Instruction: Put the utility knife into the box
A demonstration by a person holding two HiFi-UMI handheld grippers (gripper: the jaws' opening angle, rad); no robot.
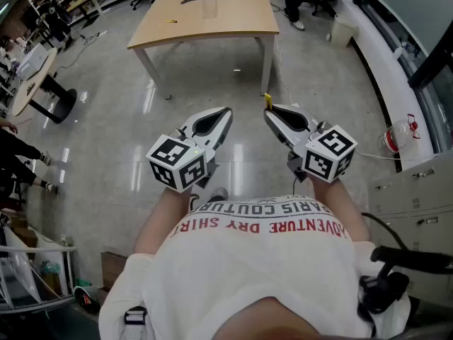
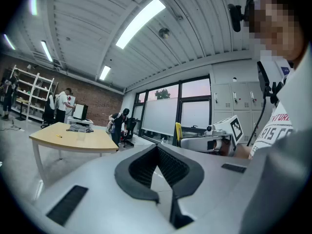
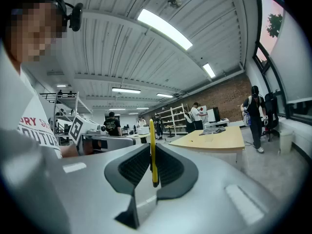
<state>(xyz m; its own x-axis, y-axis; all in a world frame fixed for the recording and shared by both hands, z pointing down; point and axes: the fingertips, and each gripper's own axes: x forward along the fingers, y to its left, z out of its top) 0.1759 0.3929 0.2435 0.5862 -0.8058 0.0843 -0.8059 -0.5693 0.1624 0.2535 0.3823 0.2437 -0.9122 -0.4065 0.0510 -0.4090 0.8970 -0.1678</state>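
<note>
Utility knife (image 3: 152, 150) pinched in the jaws of the right gripper (image 3: 151, 146), thin yellow body edge-on, long axis crossing the jaw tips and poking past them. Left gripper (image 2: 157, 148) near beside it, jaws pressed together on nothing. Desk (image 1: 212, 28) well ahead across the floor, carrying a small clear container (image 1: 209, 7), possibly the box; a carry forward likely needed.

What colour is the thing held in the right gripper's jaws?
Yellow. The utility knife shows best in the right gripper view.
</note>
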